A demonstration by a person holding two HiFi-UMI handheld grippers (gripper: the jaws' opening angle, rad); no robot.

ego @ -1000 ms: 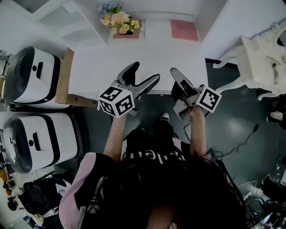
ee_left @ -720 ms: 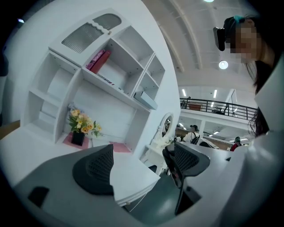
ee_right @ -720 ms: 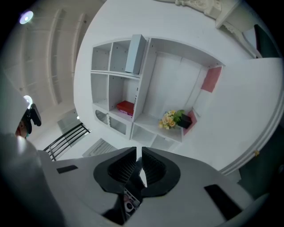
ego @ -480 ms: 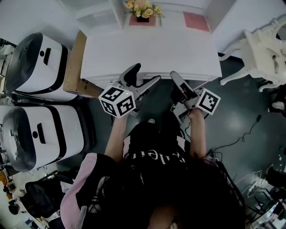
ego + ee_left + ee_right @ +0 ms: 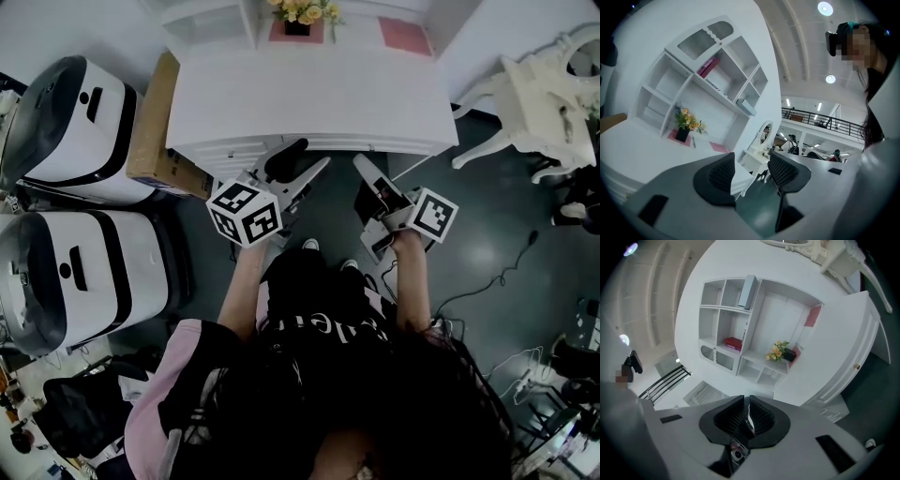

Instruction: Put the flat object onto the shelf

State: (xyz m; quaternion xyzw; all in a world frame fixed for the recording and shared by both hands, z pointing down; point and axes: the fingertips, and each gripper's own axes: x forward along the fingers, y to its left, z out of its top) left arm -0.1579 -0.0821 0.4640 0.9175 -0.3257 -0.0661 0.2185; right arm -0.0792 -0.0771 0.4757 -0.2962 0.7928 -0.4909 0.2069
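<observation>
One white surface (image 5: 309, 94) carries one shelf unit (image 5: 717, 308) at its back, and two white rounded machines (image 5: 70, 122) stand to its left. Two grippers point level at the surface's front edge. The left gripper (image 5: 307, 157) has its jaws apart, just closing partway, with nothing between them; the right gripper (image 5: 364, 167) has its jaws together and empty. One flat pink object (image 5: 405, 36) lies flat at the surface's back, right of the flower pot (image 5: 298, 14) — near square, so its long axis is unclear.

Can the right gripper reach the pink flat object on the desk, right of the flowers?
Probably yes, with a reach forward: the right gripper, shut and empty, is at the desk's front edge, and only bare desktop lies between it and the pink flat object.
</observation>
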